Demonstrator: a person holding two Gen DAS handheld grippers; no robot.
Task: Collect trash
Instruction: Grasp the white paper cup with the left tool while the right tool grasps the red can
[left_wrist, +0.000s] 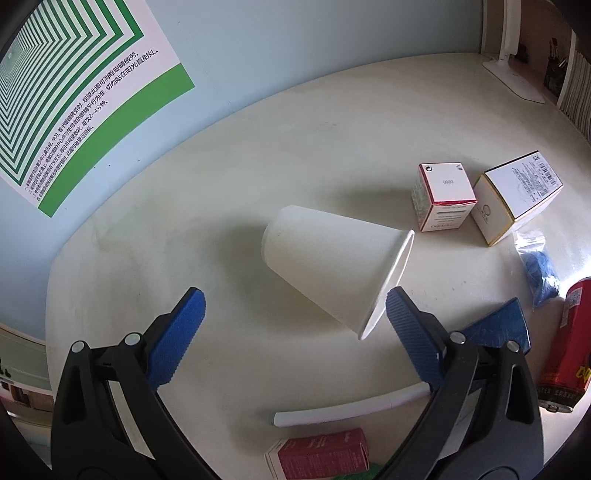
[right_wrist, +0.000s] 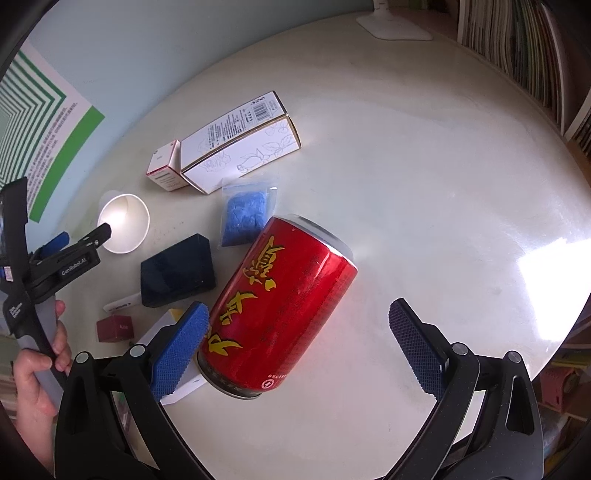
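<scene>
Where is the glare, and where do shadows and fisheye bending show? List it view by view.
Right wrist view: blown-out glare patch on the table at right, a softer sheen higher up; the paper cup glows inside. Left wrist view: soft shadow left of the paper cup; the wall poster and table edge bow into curves.

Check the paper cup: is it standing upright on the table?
No, the paper cup lies on its side on the table.
</scene>
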